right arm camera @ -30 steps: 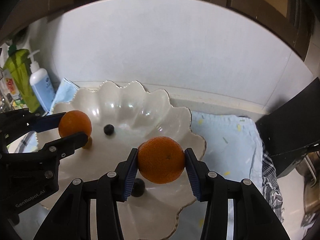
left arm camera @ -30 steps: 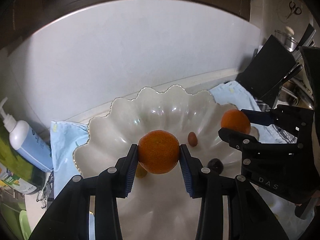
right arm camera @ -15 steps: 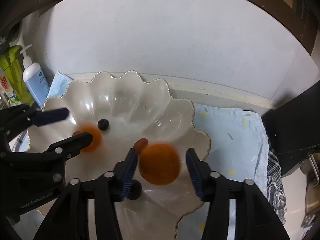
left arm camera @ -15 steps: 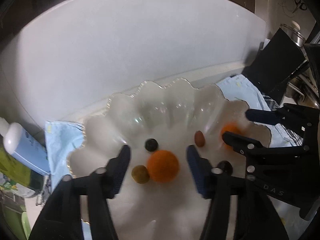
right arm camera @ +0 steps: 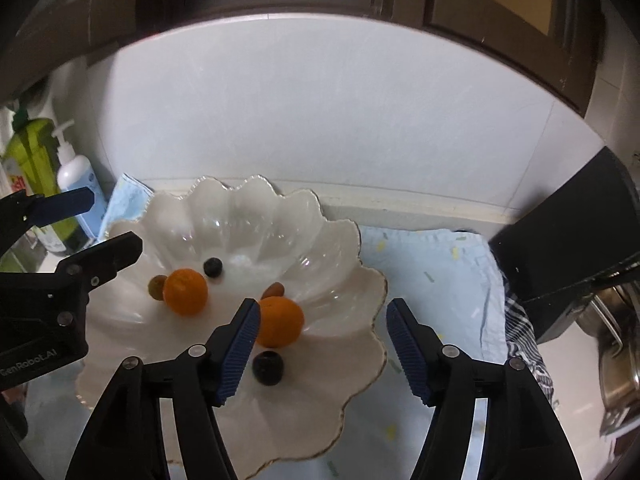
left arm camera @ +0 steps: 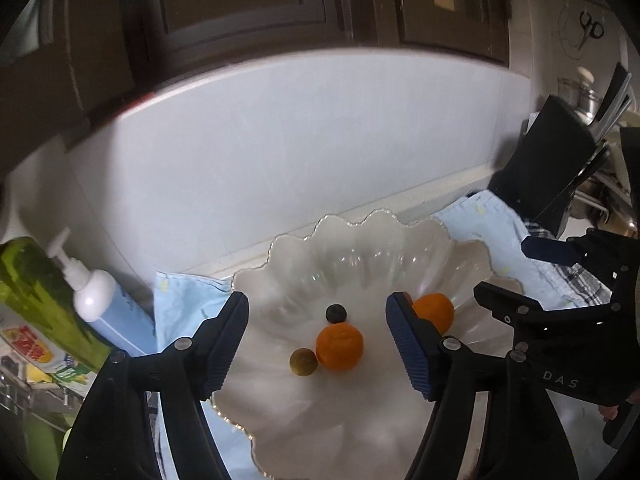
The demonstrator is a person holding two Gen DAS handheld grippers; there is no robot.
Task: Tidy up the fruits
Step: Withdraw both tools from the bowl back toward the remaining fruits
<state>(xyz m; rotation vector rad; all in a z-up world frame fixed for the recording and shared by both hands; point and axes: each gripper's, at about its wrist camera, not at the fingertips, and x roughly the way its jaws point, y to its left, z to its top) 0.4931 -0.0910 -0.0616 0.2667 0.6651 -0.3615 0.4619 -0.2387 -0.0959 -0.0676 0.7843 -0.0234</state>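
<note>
A white scalloped bowl [left arm camera: 360, 236] [right arm camera: 340, 248] sits on a light blue cloth. Two oranges lie in it: one [left arm camera: 339, 346] [right arm camera: 185, 292] near the middle, the other [left arm camera: 434, 312] [right arm camera: 279, 322] toward the right side. A blueberry [left arm camera: 336, 313] [right arm camera: 212, 267], a small green-brown fruit [left arm camera: 303, 362] [right arm camera: 157, 286], a reddish-brown fruit [right arm camera: 274, 289] and a dark round fruit [right arm camera: 268, 367] also lie in the bowl. My left gripper [left arm camera: 318, 344] [right arm camera: 96, 222] is open and empty above the bowl. My right gripper [right arm camera: 323, 348] [left arm camera: 512, 268] is open and empty over the bowl's right edge.
A white pump bottle [left arm camera: 98, 300] [right arm camera: 76, 184] and a green bottle [left arm camera: 36, 296] [right arm camera: 34, 160] stand at the left. A black knife block [left arm camera: 556, 160] [right arm camera: 568, 240] stands at the right, with a steel pot [right arm camera: 620, 344] beside it. A white wall backs the counter.
Both grippers opened and let their oranges drop into the bowl, then pulled back and up. The oranges now rest in the bowl.
</note>
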